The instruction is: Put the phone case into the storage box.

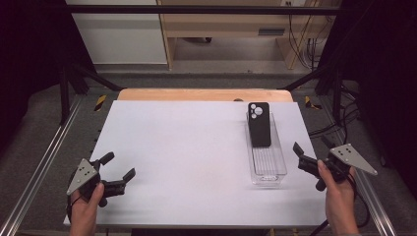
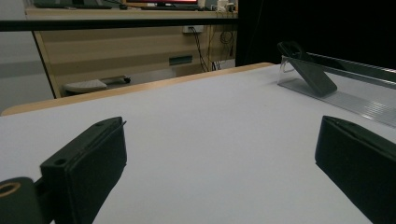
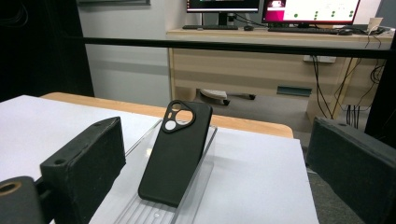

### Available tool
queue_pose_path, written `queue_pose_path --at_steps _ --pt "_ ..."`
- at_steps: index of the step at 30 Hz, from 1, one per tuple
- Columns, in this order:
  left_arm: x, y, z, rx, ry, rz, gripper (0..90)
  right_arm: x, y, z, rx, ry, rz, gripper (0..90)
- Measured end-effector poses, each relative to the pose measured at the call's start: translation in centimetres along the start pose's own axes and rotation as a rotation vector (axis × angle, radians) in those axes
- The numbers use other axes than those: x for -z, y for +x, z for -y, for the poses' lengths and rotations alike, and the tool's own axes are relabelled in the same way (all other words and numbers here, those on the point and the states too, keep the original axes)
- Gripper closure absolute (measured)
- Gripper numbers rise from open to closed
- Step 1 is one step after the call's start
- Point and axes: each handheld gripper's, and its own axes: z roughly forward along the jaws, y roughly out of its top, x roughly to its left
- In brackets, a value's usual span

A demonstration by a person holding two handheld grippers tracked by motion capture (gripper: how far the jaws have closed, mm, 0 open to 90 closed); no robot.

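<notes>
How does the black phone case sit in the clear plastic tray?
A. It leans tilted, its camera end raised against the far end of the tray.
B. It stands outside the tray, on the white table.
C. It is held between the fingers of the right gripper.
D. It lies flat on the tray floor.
A: the black phone case slopes up from the floor of the clear plastic tray, with its camera cutout end resting at the far wall, and no gripper touches it.

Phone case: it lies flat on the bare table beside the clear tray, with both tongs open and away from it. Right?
Not quite. The phone case sits inside the clear tray, leaning tilted against its far end, as the right gripper view shows. The rest holds: the left tongs and right tongs are open and away from it.
</notes>
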Motion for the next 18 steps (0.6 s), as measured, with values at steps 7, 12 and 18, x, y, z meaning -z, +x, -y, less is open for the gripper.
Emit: queue_pose_path --at_steps 7,12,18 --pt "0.4 -0.2 0.1 -0.002 0.009 0.0 2.3 0.2 0.0 1.6 -0.014 0.005 -0.003 4.8" --pt "0.7 -0.1 0.2 -0.008 0.008 -0.005 2.3 0.4 -0.1 2.4 -0.023 0.01 -0.007 4.7" --pt "0.8 0.1 0.2 -0.004 0.0 -0.015 2.3 0.6 0.3 2.8 -0.028 0.007 -0.015 4.7"
